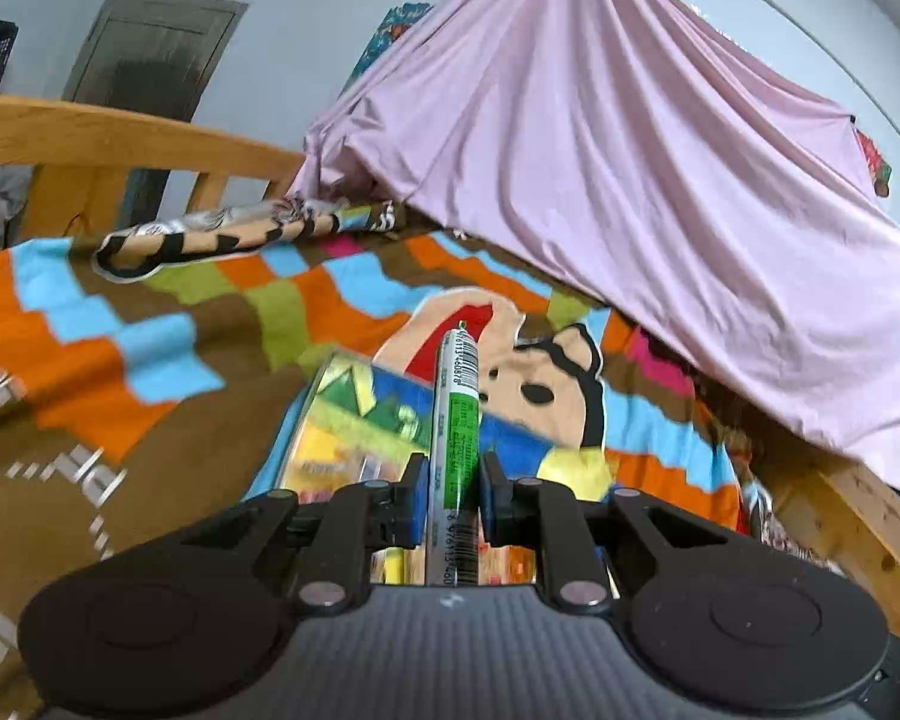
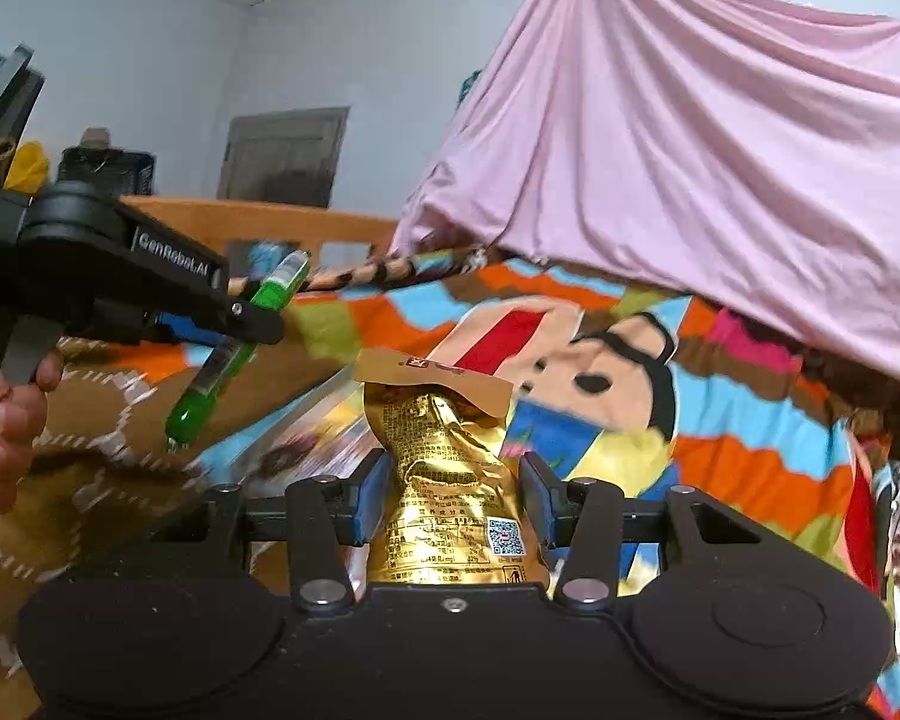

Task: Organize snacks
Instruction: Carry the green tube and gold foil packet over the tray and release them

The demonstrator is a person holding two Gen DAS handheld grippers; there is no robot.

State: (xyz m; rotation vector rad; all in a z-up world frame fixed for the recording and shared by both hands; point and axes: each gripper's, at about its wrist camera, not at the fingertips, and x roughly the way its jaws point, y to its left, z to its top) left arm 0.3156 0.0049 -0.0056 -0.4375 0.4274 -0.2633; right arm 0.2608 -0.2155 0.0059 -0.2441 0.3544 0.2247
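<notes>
Above the patchwork bed blanket [image 1: 150,324], the left claw [image 1: 455,474] is clamped tight on a thin green snack stick [image 1: 457,414], while the right claw [image 2: 453,498], half-spread, pinches a crinkled gold foil packet [image 2: 444,468], both lifted for sorting.

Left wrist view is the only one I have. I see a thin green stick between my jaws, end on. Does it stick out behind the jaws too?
Observer: Yes. In the right wrist view the green stick runs through the left gripper; its lower end hangs below the jaws, above the blanket.
Operator: What does the other gripper have?
Observer: The right gripper is shut on a crumpled gold snack pouch, its torn top edge pointing away from the camera.
Operator: Can you see who holds my gripper?
Observer: Only a hand, at the left edge of that view, wrapped around the handle.
</notes>
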